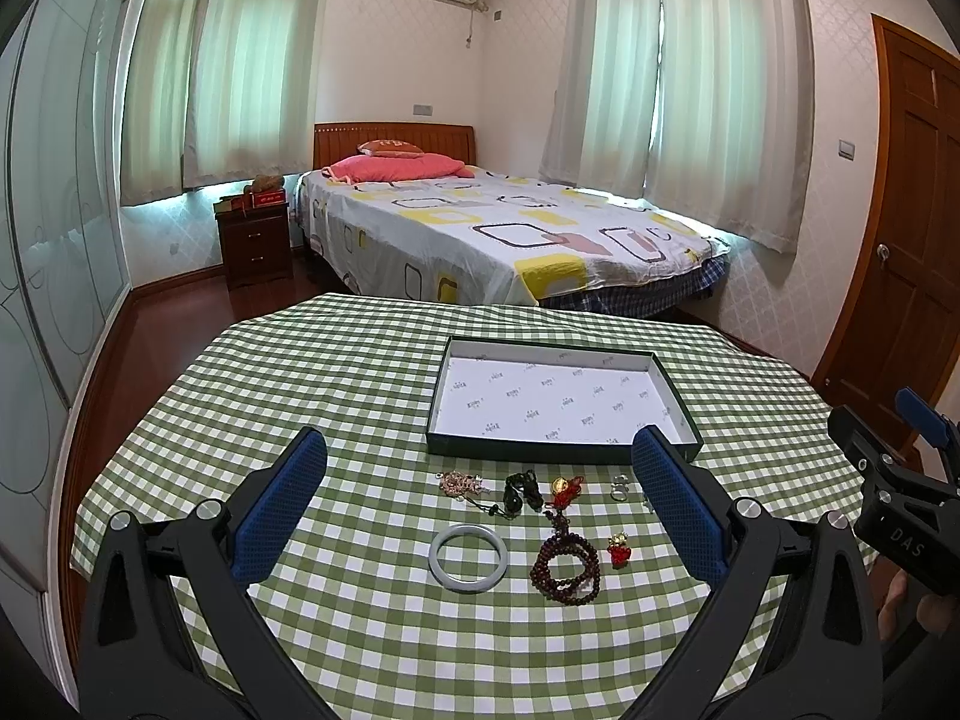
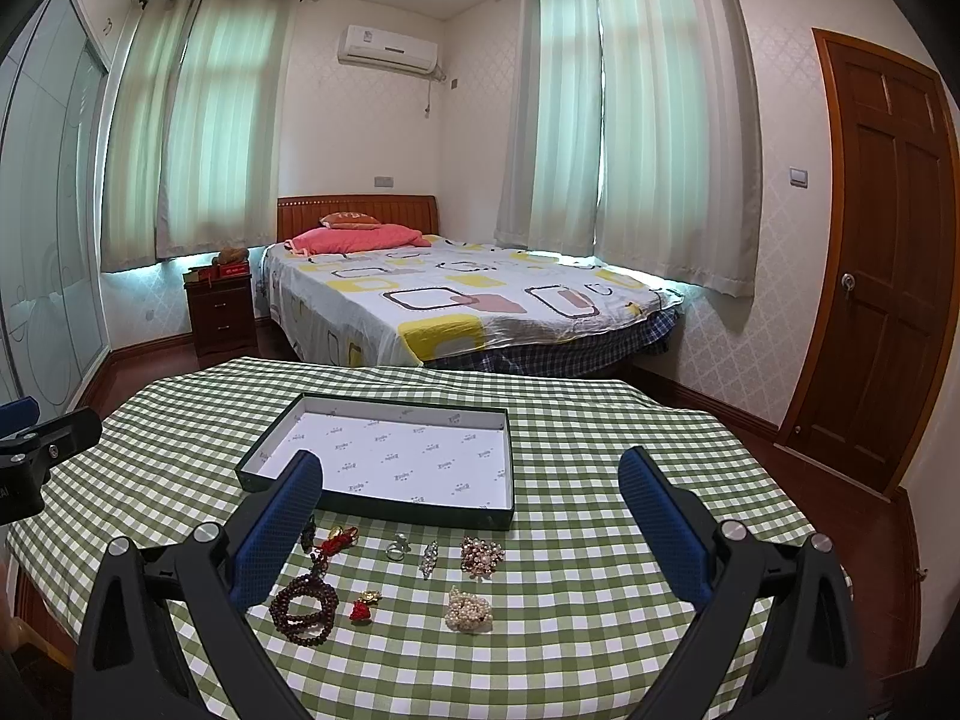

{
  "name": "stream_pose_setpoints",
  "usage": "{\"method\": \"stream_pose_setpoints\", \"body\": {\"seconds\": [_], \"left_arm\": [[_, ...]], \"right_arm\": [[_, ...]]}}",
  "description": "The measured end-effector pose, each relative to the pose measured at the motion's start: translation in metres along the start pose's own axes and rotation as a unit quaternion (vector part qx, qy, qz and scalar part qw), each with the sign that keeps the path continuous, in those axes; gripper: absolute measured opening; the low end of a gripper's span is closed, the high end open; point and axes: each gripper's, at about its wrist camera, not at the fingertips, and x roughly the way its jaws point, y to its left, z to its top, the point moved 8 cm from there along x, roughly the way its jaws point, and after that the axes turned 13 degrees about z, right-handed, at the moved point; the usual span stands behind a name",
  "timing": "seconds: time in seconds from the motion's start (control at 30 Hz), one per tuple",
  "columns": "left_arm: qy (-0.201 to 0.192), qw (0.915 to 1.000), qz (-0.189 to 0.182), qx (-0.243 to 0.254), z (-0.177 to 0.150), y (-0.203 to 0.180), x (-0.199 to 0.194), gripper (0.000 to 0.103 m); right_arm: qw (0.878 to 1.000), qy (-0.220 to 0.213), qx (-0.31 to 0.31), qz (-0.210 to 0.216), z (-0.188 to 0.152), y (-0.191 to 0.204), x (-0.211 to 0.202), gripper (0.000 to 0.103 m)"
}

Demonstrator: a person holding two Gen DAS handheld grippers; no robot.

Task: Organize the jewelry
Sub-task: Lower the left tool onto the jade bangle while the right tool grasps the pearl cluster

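Nearest the lens in the left wrist view, the left gripper (image 1: pixel 480 480) hung above the table with its blue pads spread wide and nothing between them; the right gripper (image 2: pixel 471 495) was likewise spread and empty. Both hovered clear of the green checked tablecloth (image 1: pixel 360 372). The jewelry lay loose on the cloth in rough rows, just in front of the shallow dark-walled box (image 1: pixel 561 453), whose white lining was bare. Left view showed a pale jade bangle (image 1: pixel 469 557), a coil of dark wooden beads (image 1: pixel 565 570), a small red-and-gold charm (image 1: pixel 618 549), a dark green corded piece (image 1: pixel 523 489), a gold-and-red knotted charm (image 1: pixel 564 489), and a pinkish beaded piece (image 1: pixel 461 485). Right view added a ring (image 2: pixel 397 547), a slim crystal piece (image 2: pixel 428 559), a beaded brooch-like cluster (image 2: pixel 481 553), and a heap of pearls (image 2: pixel 468 611). Judged the task at its very start: no item picked, none yet in the box. Next move would call for lowering one gripper over a single piece and closing on it. The bangle seemed the easiest for the left; the pearls or cluster sat handy for the right. Small flat items, the ring especially, would likely need a careful low pinch against soft cloth.
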Motion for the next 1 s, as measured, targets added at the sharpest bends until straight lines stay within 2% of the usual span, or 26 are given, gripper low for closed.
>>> {"method": "stream_pose_setpoints", "body": {"seconds": [0.3, 0.5, 0.7, 0.87, 1.0], "left_arm": [[0.007, 1.0, 0.001, 0.001, -0.005, -0.001, 0.006, 0.099], [0.023, 0.9997, 0.007, 0.005, -0.017, 0.001, 0.024, 0.099], [0.088, 0.9959, 0.007, 0.015, -0.056, -0.001, 0.071, 0.099], [0.151, 0.9883, 0.007, 0.022, -0.095, -0.008, 0.116, 0.099], [0.168, 0.9854, 0.009, 0.027, -0.113, -0.012, 0.143, 0.099]], "right_arm": [[1.0, 0.004, 0.0, 0.004, -0.002, 0.003, 0.003, 0.096], [1.0, 0.012, 0.004, 0.013, -0.01, 0.002, 0.013, 0.096], [0.999, 0.043, 0.024, 0.02, -0.041, -0.011, 0.044, 0.096], [0.995, 0.089, 0.035, 0.012, -0.083, -0.026, 0.08, 0.096], [0.991, 0.123, 0.05, 0.018, -0.109, -0.033, 0.102, 0.096]]}}
